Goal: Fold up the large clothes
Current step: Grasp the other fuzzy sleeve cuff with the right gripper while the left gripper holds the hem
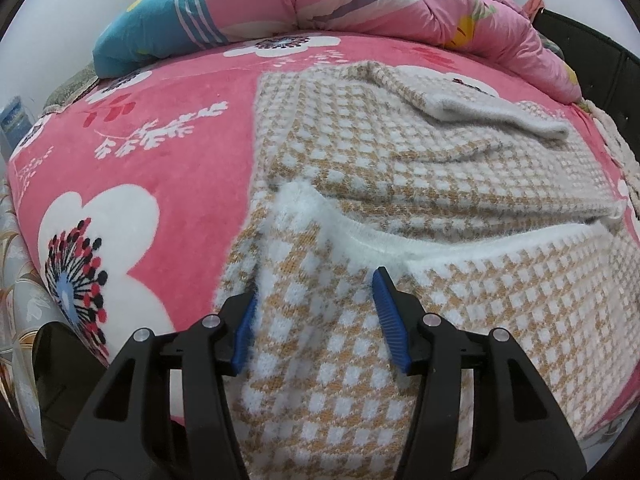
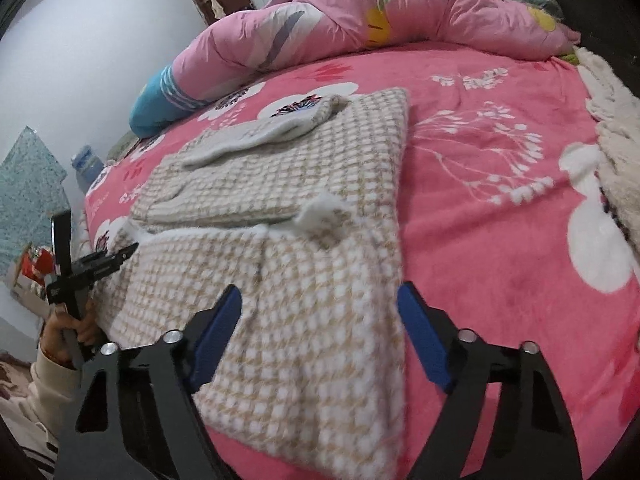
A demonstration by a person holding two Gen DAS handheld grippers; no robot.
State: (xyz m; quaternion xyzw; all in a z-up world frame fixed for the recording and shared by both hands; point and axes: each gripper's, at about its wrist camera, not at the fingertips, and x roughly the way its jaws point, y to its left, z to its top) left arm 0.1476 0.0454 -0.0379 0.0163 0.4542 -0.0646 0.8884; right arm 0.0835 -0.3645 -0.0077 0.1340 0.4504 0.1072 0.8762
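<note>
A big knitted sweater [image 2: 288, 208] with tan and white checks lies flat on a bed with a pink flower blanket [image 2: 500, 240]. The sweater is already folded into a long shape. Its long side runs from the near edge of the bed away toward the far end, where a puffy pink quilt [image 2: 400, 12] is piled up. One sleeve [image 2: 256, 136] is folded across the far part of the sweater, and its pale cuff points toward the left in the right wrist view. A fluffy white band [image 1: 420, 244] crosses the sweater from side to side near the middle.

The left gripper [image 1: 316, 300] sits at the near left part of the sweater. Its blue pads [image 1: 390, 320] stand about half apart, and a raised fold of the checked cloth sits between them. The left pad touches the cloth, but I cannot tell if the pads really pinch it. In the right wrist view a hand [image 2: 72, 332] with a pale sleeve holds this gripper by the bed's edge.

The right gripper [image 2: 320, 296] hovers over the near right corner of the sweater. Its jaws stand wide, with the sweater's edge under them, and the pads do not press on it
</note>
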